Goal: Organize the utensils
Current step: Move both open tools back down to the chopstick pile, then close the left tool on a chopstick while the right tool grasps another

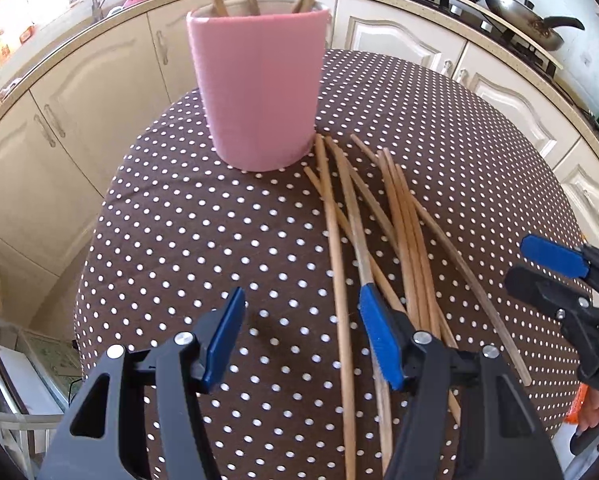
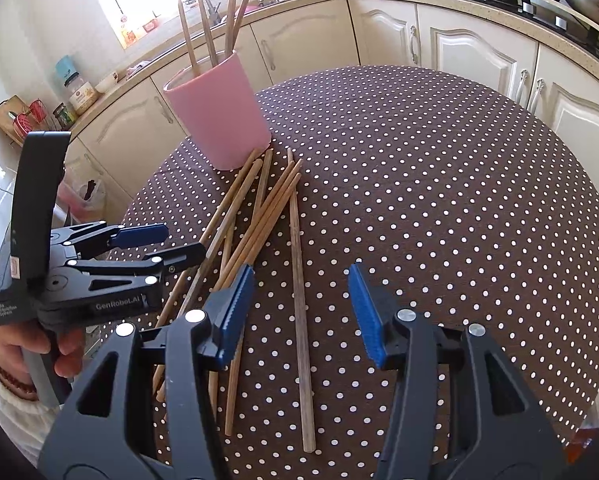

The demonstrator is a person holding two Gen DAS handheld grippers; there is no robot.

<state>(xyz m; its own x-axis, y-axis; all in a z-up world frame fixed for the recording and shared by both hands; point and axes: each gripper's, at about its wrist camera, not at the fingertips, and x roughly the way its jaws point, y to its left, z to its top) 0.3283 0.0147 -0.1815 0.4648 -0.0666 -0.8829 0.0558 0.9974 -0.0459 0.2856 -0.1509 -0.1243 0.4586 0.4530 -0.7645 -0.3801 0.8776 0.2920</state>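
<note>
A pink cup (image 1: 259, 92) stood upright on the round surface (image 1: 179, 240), which was covered by a brown cloth with white polka dots. In the left wrist view the cup sat in the upper middle of the frame; in the right wrist view it sat at upper left. Several wooden chopsticks (image 2: 211, 24) stood inside it, leaning against its rim.

A loose pile of chopsticks (image 1: 403, 216) lay flat on the cloth just beside the cup's base, fanned and crossing each other. In the left wrist view they ran from the cup's foot down toward the lower middle of the frame. One chopstick (image 2: 299, 288) lay a little apart from the rest, nearly vertical in the right wrist view.

The left gripper (image 1: 303, 336) hovered over the near ends of the pile, its blue-padded fingers (image 1: 379, 336) spread with nothing pinched between them; some sticks passed under its right finger. A hand (image 2: 63, 344) with a white sleeve held its grip at the lower left of the right wrist view.

The right gripper (image 2: 303, 312) hung above the single chopstick, its fingers also spread and gripping nothing. Cream kitchen cabinets (image 2: 479, 52) curved around behind the surface.
</note>
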